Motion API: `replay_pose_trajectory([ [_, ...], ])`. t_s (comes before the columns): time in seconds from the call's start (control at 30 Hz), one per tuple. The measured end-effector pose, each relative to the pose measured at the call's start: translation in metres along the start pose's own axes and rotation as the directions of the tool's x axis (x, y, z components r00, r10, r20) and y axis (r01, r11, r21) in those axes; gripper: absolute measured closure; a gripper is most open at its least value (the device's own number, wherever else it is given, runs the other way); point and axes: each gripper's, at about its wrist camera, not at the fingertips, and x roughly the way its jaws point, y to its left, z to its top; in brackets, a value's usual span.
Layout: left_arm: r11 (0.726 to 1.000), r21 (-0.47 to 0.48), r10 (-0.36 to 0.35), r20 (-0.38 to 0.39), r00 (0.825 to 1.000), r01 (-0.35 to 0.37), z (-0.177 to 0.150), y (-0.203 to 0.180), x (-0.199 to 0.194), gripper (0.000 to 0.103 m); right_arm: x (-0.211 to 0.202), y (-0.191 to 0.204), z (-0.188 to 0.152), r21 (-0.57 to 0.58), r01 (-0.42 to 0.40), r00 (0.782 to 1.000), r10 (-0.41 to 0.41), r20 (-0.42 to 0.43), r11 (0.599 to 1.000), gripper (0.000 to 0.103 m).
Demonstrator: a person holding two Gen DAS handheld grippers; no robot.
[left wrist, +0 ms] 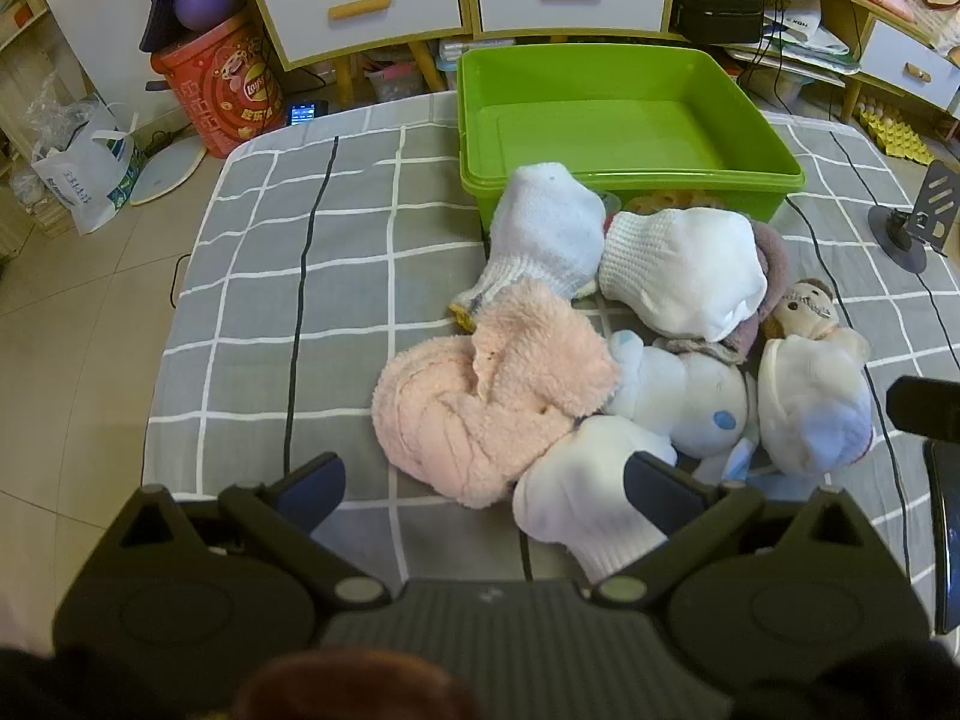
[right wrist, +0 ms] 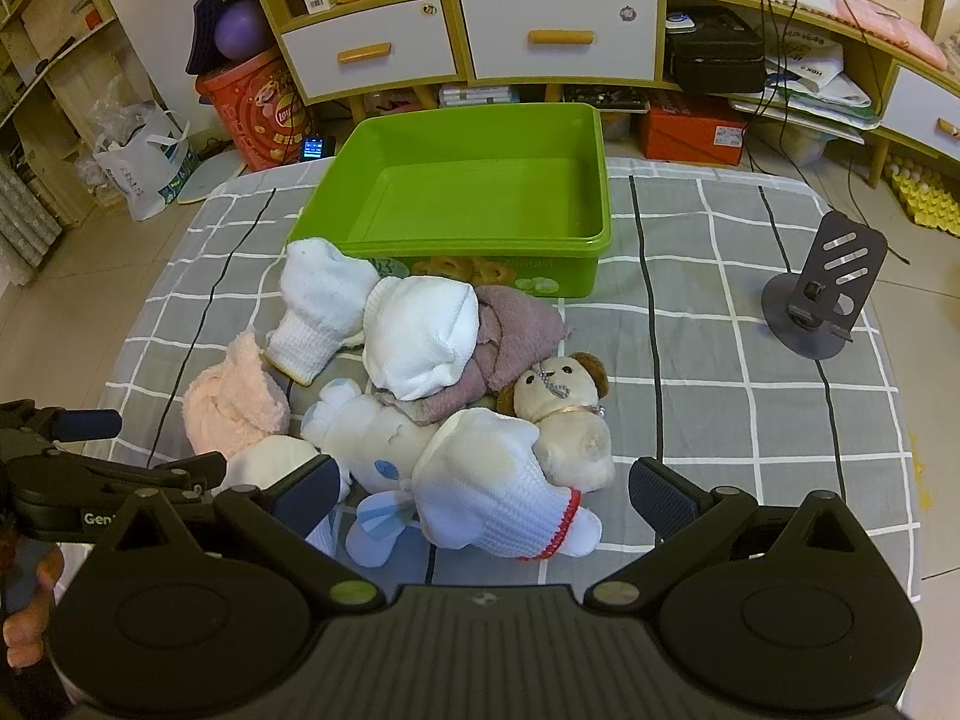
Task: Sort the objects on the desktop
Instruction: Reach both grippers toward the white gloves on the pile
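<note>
A pile of soft things lies on the checked cloth in front of an empty green bin [left wrist: 600, 132] [right wrist: 480, 198]. It holds a pink fluffy cloth [left wrist: 492, 402] [right wrist: 234, 402], several white knit gloves, a white plush toy [left wrist: 690, 402] [right wrist: 372, 438], a small teddy bear [left wrist: 804, 312] [right wrist: 570, 414] and a mauve cloth [right wrist: 516, 330]. My left gripper [left wrist: 486, 489] hovers open over the pink cloth and a white glove [left wrist: 576, 498]. My right gripper [right wrist: 480, 498] hovers open over a red-cuffed glove [right wrist: 492, 486]. Neither touches anything.
A dark phone stand [right wrist: 822, 300] [left wrist: 912, 216] stands on the cloth at the right. Black cables run across the cloth. Behind the table are a drawer cabinet [right wrist: 462, 36], a red snack bucket [left wrist: 222, 90] and a plastic bag [left wrist: 84, 168] on the floor.
</note>
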Motion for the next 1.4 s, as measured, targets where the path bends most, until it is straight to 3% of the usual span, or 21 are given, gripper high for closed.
replay_pose_trajectory([
  [0.63, 1.000, -0.017, -0.014, 0.000, 1.000, 0.014, 0.005, 0.003, 0.012, 0.000, 0.017, -0.004, 0.003, 0.002, -0.003, 1.000, 0.003, -0.029, 1.000, 0.000],
  [1.13, 0.999, 0.020, -0.033, 0.108, 0.994, 0.031, 0.015, -0.002, 0.038, 0.000, 0.058, -0.020, 0.010, 0.049, -0.005, 0.999, 0.008, -0.050, 0.999, 0.000],
  [1.4, 0.999, -0.022, -0.037, 0.202, 0.979, 0.042, 0.032, 0.005, 0.056, 0.001, 0.082, -0.020, 0.022, 0.065, -0.039, 0.999, 0.041, -0.035, 0.997, 0.000],
])
